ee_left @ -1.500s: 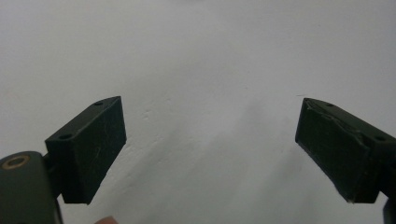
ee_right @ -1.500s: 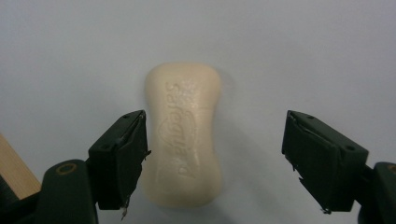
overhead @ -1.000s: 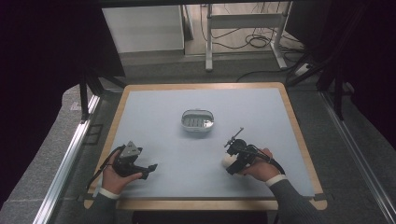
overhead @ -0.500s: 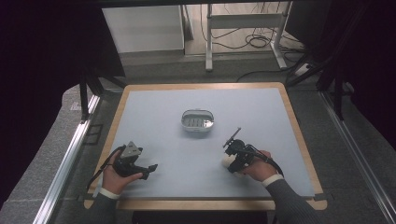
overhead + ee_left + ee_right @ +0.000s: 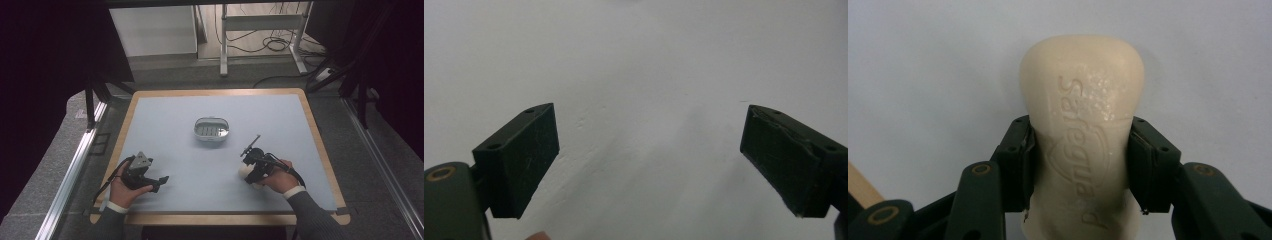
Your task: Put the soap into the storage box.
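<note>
Cream-coloured soap bar point(image 5: 1082, 135), stamped with raised lettering, sits pinched between the two black jaws of the right gripper point(image 5: 1080, 167) in the right gripper view. The jaws have just been closing, and now their pads point(image 5: 1023, 162) press on the bar's long sides about halfway along, so its rounded far end juts out beyond the tips. Gripping the narrower width rather than the length likely gives the firmest hold on something that may be slippery; a few small beads, perhaps moisture, dot the upper face.

From the high view, the right gripper point(image 5: 248, 170) rests low over the near right part of the pale blue table mat point(image 5: 165, 120), held in the person's right hand point(image 5: 277, 177), with the soap showing as a small pale lump at its tip point(image 5: 244, 171). The bar seems to lie on or just above the mat.

Near the front left corner, the left gripper point(image 5: 161, 181) is held by the left hand point(image 5: 125, 187) low over the mat. In the left gripper view its jaws stand spread wide with nothing between them point(image 5: 649, 165), only bare mat ahead. It looks parked, waiting out of the way.

Farther off, near the middle of the mat, stands a small oval soap dish point(image 5: 211, 129), pale and ridged inside, with nothing in it. It lies beyond and to the left of the held bar, well apart from it, and is probably where the soap is meant to go.

Beyond the wooden table edge point(image 5: 215, 92) are dark floor, cables and table legs.
</note>
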